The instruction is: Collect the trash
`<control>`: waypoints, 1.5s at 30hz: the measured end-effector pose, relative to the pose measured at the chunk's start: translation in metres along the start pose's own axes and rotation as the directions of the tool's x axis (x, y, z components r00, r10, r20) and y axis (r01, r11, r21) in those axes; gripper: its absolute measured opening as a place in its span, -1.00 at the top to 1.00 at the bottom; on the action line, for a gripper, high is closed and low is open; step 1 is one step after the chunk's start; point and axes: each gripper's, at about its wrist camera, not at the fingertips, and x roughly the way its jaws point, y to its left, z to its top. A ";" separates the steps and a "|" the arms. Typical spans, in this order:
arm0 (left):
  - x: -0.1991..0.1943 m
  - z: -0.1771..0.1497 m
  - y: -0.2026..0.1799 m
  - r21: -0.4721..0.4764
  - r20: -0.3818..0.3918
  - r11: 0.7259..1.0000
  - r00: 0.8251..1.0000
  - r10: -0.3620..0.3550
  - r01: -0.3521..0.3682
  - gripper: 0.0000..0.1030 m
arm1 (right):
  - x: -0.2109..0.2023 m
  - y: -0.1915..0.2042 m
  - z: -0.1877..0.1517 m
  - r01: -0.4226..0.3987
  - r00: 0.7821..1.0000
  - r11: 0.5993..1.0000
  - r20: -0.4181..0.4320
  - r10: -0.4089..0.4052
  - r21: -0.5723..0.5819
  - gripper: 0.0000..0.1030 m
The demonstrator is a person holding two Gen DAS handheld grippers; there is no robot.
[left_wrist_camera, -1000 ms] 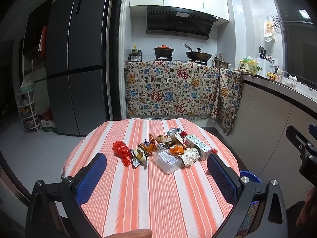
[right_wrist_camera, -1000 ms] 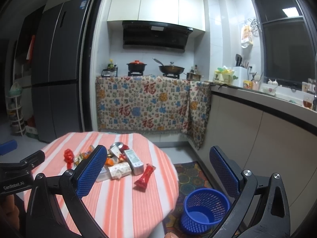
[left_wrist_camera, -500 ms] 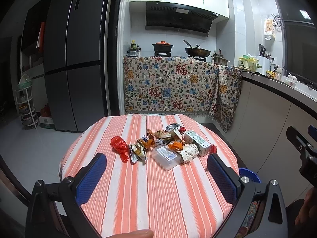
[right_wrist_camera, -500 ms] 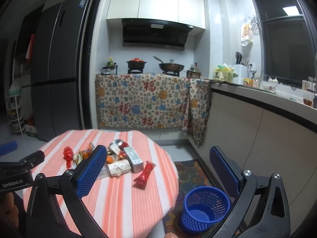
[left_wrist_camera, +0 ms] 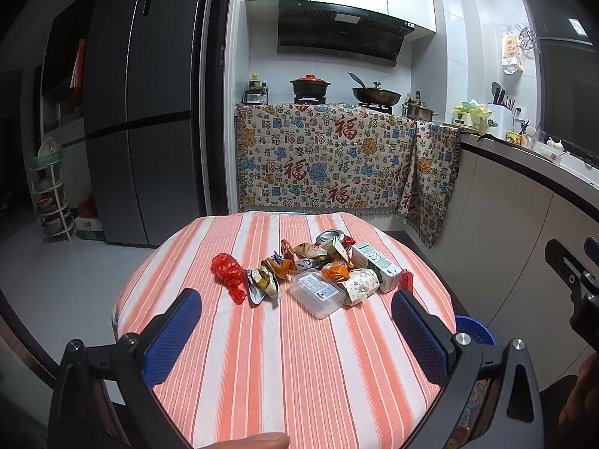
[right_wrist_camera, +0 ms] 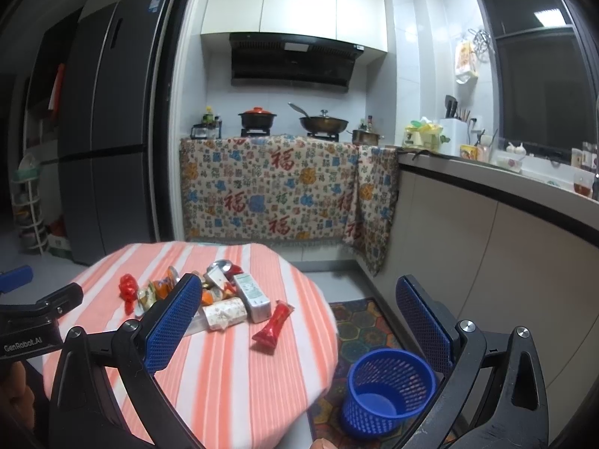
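A pile of trash [left_wrist_camera: 318,273] lies on the round table with the orange-striped cloth [left_wrist_camera: 280,355]: a red crumpled wrapper [left_wrist_camera: 226,271], a clear plastic box [left_wrist_camera: 316,292], a milk carton [left_wrist_camera: 374,266], a crushed can and several wrappers. A red sachet [right_wrist_camera: 272,324] lies apart near the table's right edge. A blue mesh bin [right_wrist_camera: 385,389] stands on the floor to the right of the table. My left gripper [left_wrist_camera: 295,321] is open and empty, short of the pile. My right gripper [right_wrist_camera: 295,318] is open and empty, above the table's right edge.
A counter draped with a patterned cloth [left_wrist_camera: 329,164] stands behind the table, with pots on the stove. A grey fridge [left_wrist_camera: 142,131] is at the left. A kitchen counter [right_wrist_camera: 505,224] runs along the right. A patterned mat [right_wrist_camera: 359,329] lies under the bin.
Both views have tilted or pulled back slightly, so the table and pile sit a little higher and farther in the frames. Both grippers stay open.
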 end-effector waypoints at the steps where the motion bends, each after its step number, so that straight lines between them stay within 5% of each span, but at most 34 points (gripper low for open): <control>1: 0.001 0.000 0.000 0.000 0.000 1.000 1.000 0.005 -0.005 -1.00 | 0.000 0.000 0.000 -0.001 1.000 1.000 -0.001 0.001 0.000 -0.99; 36: 0.025 -0.010 0.018 -0.009 -0.056 0.999 0.997 0.050 -0.051 -1.00 | 0.017 0.004 -0.007 -0.031 0.999 1.000 -0.034 0.031 0.002 -0.99; 45: 0.074 -0.039 0.066 -0.096 -0.191 0.991 0.979 0.077 -0.096 -1.00 | 0.049 0.013 -0.035 -0.077 0.993 0.997 -0.087 0.077 0.008 -0.99</control>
